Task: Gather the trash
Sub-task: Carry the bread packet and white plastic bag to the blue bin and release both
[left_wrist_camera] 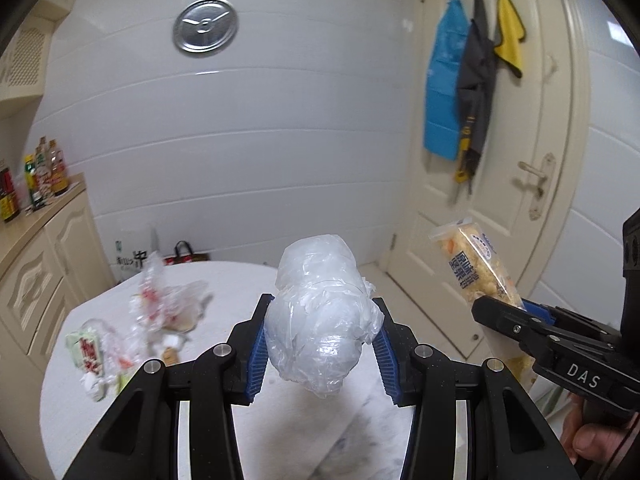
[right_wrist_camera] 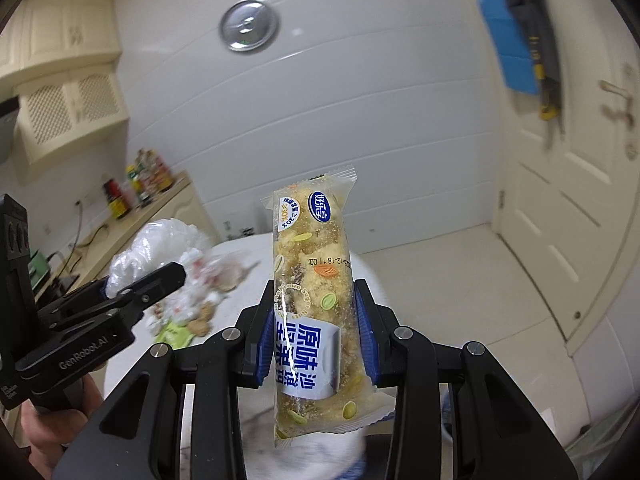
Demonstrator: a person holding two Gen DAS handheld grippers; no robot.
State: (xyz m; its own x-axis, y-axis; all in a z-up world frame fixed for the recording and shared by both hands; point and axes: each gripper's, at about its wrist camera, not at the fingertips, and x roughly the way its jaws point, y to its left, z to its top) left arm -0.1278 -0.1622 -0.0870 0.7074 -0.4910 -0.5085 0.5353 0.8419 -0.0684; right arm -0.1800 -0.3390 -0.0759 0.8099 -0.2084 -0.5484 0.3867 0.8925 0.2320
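A crumpled clear plastic bag [left_wrist_camera: 320, 312] is clamped between the blue pads of my left gripper [left_wrist_camera: 322, 344], lifted above the round white table [left_wrist_camera: 248, 432]. My right gripper [right_wrist_camera: 316, 336] is shut on a wrapped snack bar [right_wrist_camera: 312, 292] with blue lettering, held upright. In the left wrist view that snack bar [left_wrist_camera: 476, 264] and the right gripper [left_wrist_camera: 516, 316] show at the right. In the right wrist view the plastic bag [right_wrist_camera: 156, 248] and the left gripper [right_wrist_camera: 144, 284] show at the left. More wrappers and scraps [left_wrist_camera: 132, 328] lie on the table's left part.
A cream counter [left_wrist_camera: 36, 220] with sauce bottles [left_wrist_camera: 44, 180] stands at the left. A closed cream door [left_wrist_camera: 520, 128] with hanging aprons and a yellow cloth is at the right. White panelled wall behind. A hand [left_wrist_camera: 596, 444] grips the right tool.
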